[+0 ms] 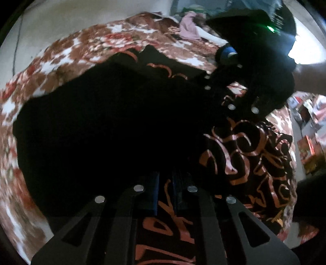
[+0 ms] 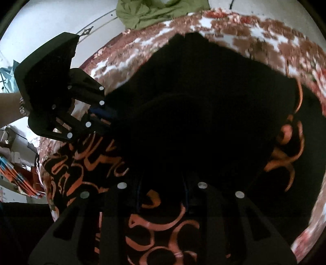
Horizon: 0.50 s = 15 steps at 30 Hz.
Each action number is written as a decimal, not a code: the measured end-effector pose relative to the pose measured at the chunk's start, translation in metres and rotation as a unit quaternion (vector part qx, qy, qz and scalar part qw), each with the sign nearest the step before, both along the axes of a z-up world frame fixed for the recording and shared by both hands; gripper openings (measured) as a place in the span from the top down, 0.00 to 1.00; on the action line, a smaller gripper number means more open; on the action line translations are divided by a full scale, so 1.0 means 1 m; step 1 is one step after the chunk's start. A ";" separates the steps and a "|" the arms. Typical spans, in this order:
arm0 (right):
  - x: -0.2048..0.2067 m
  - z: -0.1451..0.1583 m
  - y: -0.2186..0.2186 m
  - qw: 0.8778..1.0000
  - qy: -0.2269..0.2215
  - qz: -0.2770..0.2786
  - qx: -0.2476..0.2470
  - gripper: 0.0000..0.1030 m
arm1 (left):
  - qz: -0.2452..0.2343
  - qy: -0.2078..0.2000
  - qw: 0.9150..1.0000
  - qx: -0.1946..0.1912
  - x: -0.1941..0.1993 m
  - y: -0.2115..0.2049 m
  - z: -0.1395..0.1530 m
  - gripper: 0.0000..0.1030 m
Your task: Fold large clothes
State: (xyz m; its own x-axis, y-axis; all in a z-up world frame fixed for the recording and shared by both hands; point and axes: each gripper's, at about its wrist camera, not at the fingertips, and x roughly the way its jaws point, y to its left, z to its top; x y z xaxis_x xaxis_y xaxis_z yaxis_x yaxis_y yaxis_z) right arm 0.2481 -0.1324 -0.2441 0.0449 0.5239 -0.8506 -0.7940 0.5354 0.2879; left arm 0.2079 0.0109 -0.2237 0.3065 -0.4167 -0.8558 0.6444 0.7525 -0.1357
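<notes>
The black garment with orange lettering [image 1: 240, 155] is lying spread over a bed covered by a red-and-white floral blanket [image 1: 67, 51], filling most of both wrist views. It is reading as soft, limp and light: the cloth is draping in loose ridges and will probably sag and slide between folds unless held at two points.

The left gripper [image 1: 166, 191] is sitting with its fingers drawn almost together, pinching the printed fabric at the near hem. The right gripper [image 2: 163, 195] is standing partly closed, with the dark cloth bunched between its fingers; a grip looks likely here, though the dim light is hiding the contact itself.

Recommended hold: the hem or a side seam, both grippers well apart along one edge, so the panel is hanging flat when lifted.

The far edge of the garment [image 2: 193, 38] is lying near the blanket's border. Open blanket is remaining beyond it. A green cloth [image 2: 154, 12] is lying past the bed, and pink clothing [image 1: 190, 26] is piled at the far end.
</notes>
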 end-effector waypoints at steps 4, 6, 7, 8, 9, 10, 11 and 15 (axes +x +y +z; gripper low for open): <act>-0.015 -0.018 -0.007 1.000 0.001 -0.018 -0.007 0.52 | 0.049 -0.007 0.999 0.022 -0.012 -0.001 -0.018 0.74; -0.018 -0.021 -0.009 0.999 0.005 -0.033 -0.002 0.31 | 0.069 -0.007 0.997 0.022 -0.017 -0.001 -0.022 0.29; -0.020 -0.021 -0.011 0.999 0.009 -0.041 0.002 0.14 | 0.081 -0.007 0.997 0.015 -0.022 0.000 -0.021 0.17; -0.021 -0.018 -0.015 0.998 0.016 -0.055 0.009 0.09 | 0.090 -0.008 0.996 0.011 -0.026 0.002 -0.019 0.17; -0.022 -0.015 -0.018 0.997 0.019 -0.068 0.014 0.06 | 0.096 -0.006 0.995 0.010 -0.029 0.004 -0.018 0.17; -0.023 -0.012 -0.021 0.996 0.023 -0.080 0.017 0.05 | 0.106 -0.003 0.994 0.008 -0.032 0.008 -0.013 0.17; -0.024 -0.006 -0.025 0.995 0.025 -0.094 0.015 0.05 | 0.118 -0.005 0.993 0.006 -0.035 0.013 -0.006 0.16; -0.016 0.028 -0.044 0.986 0.000 -0.163 0.017 0.05 | 0.189 -0.028 0.980 0.049 -0.033 0.030 0.018 0.13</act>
State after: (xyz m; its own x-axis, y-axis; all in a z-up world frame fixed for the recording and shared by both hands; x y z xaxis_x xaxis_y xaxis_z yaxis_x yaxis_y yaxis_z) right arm 0.2317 -0.1764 -0.2160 0.2158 0.5098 -0.8328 -0.5809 0.7525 0.3101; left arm 0.1749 0.0406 -0.2054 0.4706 -0.1802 -0.8638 0.3215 0.9466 -0.0224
